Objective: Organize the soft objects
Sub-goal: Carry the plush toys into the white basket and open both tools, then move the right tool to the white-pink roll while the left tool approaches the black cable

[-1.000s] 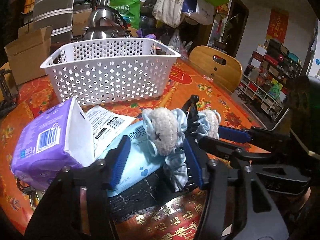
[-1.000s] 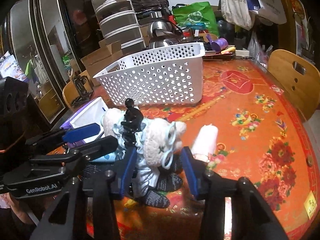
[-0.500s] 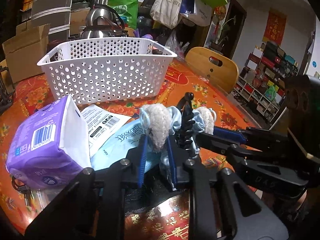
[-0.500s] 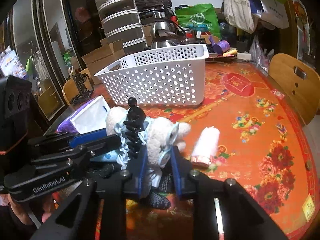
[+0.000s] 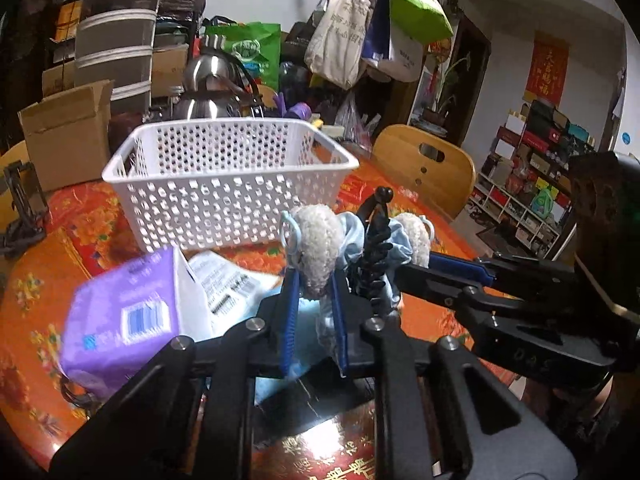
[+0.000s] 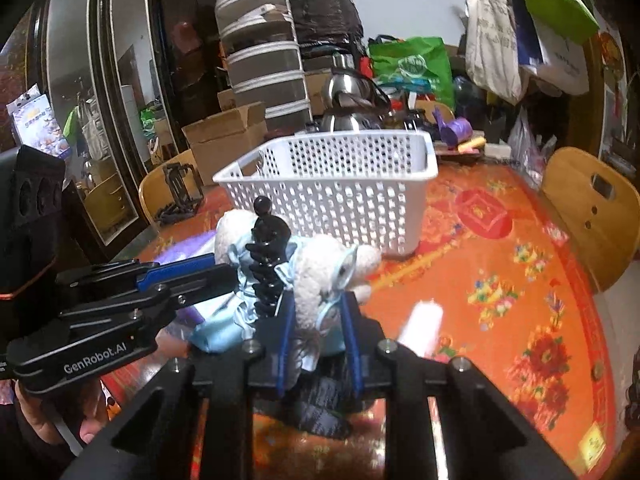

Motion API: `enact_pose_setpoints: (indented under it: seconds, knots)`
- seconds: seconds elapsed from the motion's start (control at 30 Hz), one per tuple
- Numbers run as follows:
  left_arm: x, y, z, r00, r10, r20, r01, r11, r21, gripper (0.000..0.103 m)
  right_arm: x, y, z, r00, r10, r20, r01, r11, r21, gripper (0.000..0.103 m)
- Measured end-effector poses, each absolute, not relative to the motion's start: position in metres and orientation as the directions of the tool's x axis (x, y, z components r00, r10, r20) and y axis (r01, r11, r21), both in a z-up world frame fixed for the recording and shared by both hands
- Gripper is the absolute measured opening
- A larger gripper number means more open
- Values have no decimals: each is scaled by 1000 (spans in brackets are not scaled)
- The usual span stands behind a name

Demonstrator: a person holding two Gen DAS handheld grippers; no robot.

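A fluffy cream and pale blue plush slipper pair [image 5: 320, 240] with a black claw clip [image 5: 374, 248] is lifted above the table, in front of the white perforated basket [image 5: 224, 184]. My left gripper [image 5: 314, 284] is shut on one fluffy end. My right gripper [image 6: 318, 312] is shut on the other end [image 6: 320, 276]; it enters the left wrist view from the right [image 5: 460, 270]. The basket [image 6: 340, 184] looks empty from here.
A purple tissue pack [image 5: 120, 316] and a pale blue wipes pack [image 5: 276, 320] lie at the left on the red patterned tablecloth [image 6: 500, 280]. A small white-pink roll [image 6: 420, 320] lies at the right. Kettle, boxes, bags and wooden chairs stand behind the basket.
Both grippers closed on the plush ends, then lifted the plush off the table toward the basket. The packs now sit lower in view.
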State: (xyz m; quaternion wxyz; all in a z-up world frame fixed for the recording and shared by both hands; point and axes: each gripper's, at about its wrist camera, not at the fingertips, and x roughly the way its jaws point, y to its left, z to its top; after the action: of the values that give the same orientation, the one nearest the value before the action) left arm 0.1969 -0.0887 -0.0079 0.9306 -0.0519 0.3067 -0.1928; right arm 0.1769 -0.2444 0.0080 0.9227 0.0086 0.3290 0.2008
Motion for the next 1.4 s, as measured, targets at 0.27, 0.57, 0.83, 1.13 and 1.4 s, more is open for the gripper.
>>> enact_pose_setpoints:
  seconds: [0.27, 0.57, 0.83, 1.13, 1.4]
  knots:
    - [229, -64, 54, 770, -377, -514, 310, 926, -215, 14, 210, -224, 55, 721, 399, -566, -412, 904, 112, 21]
    - [318, -48, 107, 780, -325, -535, 263, 946, -190, 0, 291, -213, 98, 727, 391, -564, -401, 909, 113, 21]
    - [382, -43, 77, 725, -305, -618, 195, 951, -240, 0, 370, -210, 107, 711, 361, -603, -348, 926, 143, 21]
    - [418, -26, 31, 691, -233, -684, 114, 970, -216, 46, 411, -200, 66, 678, 334, -655, -306, 938, 162, 34]
    - [407, -18, 35, 734, -189, -653, 104, 980, -167, 85, 417, -205, 50, 701, 243, -670, -251, 964, 87, 70]
